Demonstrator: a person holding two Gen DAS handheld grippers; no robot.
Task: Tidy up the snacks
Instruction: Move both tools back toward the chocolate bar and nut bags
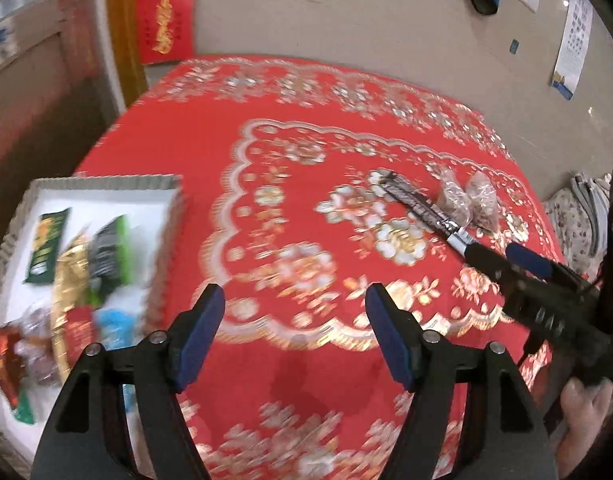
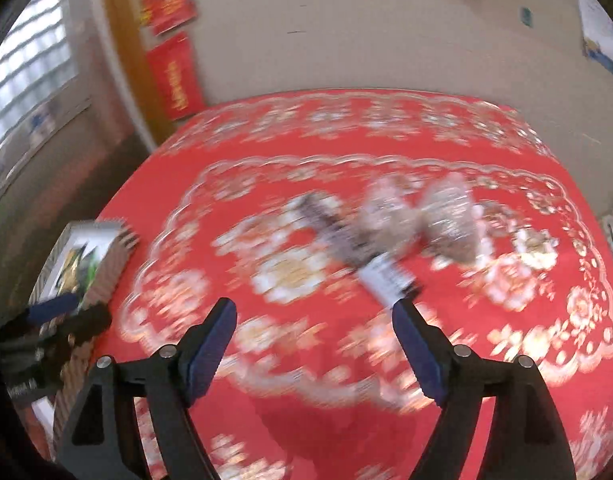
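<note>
A white tray [image 1: 106,188] with a fluted rim sits at the table's left and holds several snack packets: green [image 1: 46,244], gold [image 1: 68,280], black-and-green [image 1: 110,252] and red [image 1: 80,332]. A long dark snack stick [image 1: 418,208] and two clear wrapped snacks [image 1: 452,200] [image 1: 484,200] lie on the red cloth at the right. My left gripper [image 1: 294,304] hovers open over bare cloth beside the tray. My right gripper [image 2: 314,312] is open and holds nothing. The stick [image 2: 346,240] ends just past its right fingertip, with the clear snacks [image 2: 450,216] beyond. The right wrist view is blurred.
A red tablecloth [image 1: 306,152] with gold and white flowers covers the table, which stands against a beige wall. Red paper hangings [image 1: 166,16] are at the back left. A hand [image 1: 586,404] holds the right gripper [image 1: 498,254]. The left gripper [image 2: 62,312] and tray [image 2: 90,256] show in the right wrist view.
</note>
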